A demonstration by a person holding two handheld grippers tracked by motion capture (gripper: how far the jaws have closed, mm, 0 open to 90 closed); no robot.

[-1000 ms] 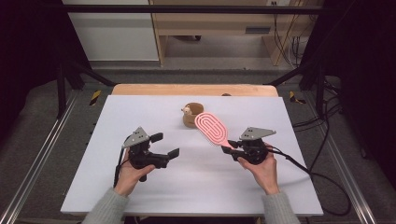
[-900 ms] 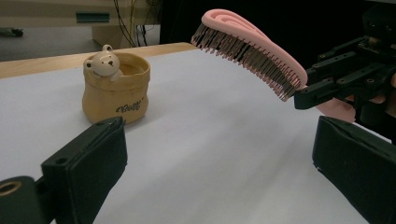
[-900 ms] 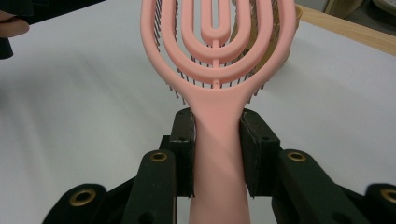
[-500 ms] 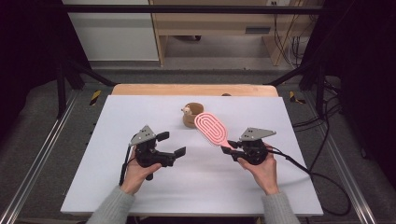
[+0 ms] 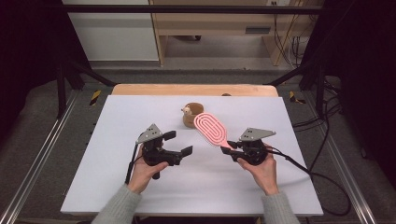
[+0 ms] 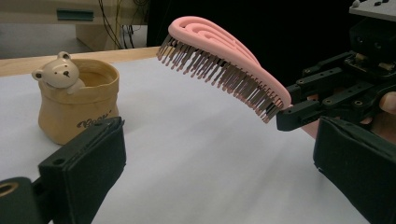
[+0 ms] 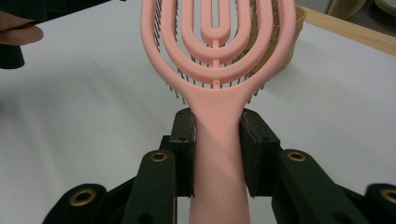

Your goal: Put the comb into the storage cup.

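Observation:
A pink vented hairbrush (image 5: 211, 128) is held above the white table (image 5: 116, 140), bristles down, head tilted up toward the far left. My right gripper (image 5: 232, 145) is shut on its handle (image 7: 217, 154), the pads (image 7: 185, 154) pressed on both sides. A tan cup with a small bear figure on its rim (image 5: 190, 115) stands upright just behind the brush head. My left gripper (image 5: 180, 143) is open with nothing between its jaws, left of the brush. In the left gripper view the brush (image 6: 224, 60) hangs ahead, the cup (image 6: 77, 102) at left and the right gripper (image 6: 336, 88) at right.
A wooden strip (image 5: 194, 90) runs along the table's far edge. Black frame posts (image 5: 65, 77) and metal rails (image 5: 37, 158) flank the table. A cable (image 5: 303, 170) trails from the right gripper off the right side.
My left gripper has moved to the right, nearer the brush and the right gripper, staying open. The right gripper and brush have held still.

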